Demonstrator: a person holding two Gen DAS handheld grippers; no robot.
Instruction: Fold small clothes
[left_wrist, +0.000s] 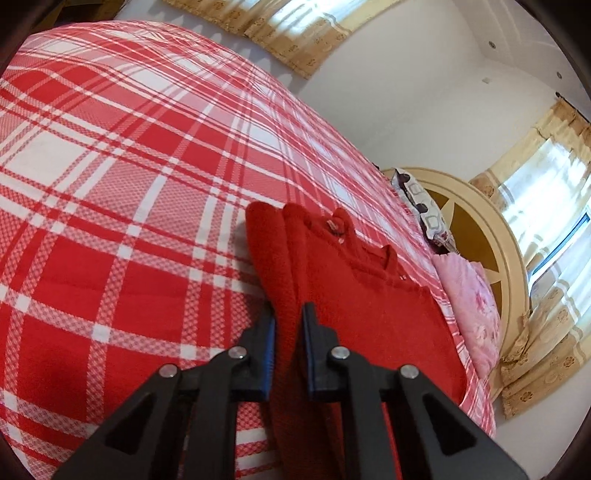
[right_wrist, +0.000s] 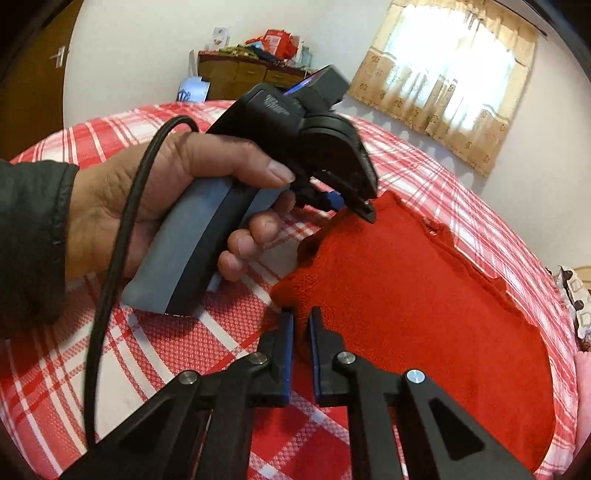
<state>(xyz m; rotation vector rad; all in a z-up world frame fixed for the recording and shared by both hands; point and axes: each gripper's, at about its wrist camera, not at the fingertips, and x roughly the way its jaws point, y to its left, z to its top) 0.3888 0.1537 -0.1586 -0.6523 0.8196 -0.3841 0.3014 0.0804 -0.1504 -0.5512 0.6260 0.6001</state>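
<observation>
Clearly both grippers have bitten onto the red knitted sweater (right_wrist: 424, 295), which lies on the red-and-white plaid bedspread (left_wrist: 110, 184) toward its right side, near the pillows (left_wrist: 469, 291) and the round headboard (left_wrist: 476, 206). From its own camera, the left gripper (left_wrist: 288, 325) has its jaws nearly together with a raised fold of knit pinched between the blue pads. From the right wrist view, the right gripper (right_wrist: 301, 321) is likewise squeezed almost fully closed on the sweater's near left edge, and farther off the person's left hand (right_wrist: 155, 206) holds the other tool nipping the far left corner.

Risks from here, as I judge them:
- The knit is thick and loose, so a pinch could catch only the top layer, and on lifting the lower layer would sag and spoil the fold.
- Either pinch might also have caught the bedspread beneath, dragging it up with the garment; I cannot tell from these views.
- Uneven lifting by the two hands would skew the edge.
- The black cable (right_wrist: 122, 229) trailing from the left tool could snag the cloth.
</observation>
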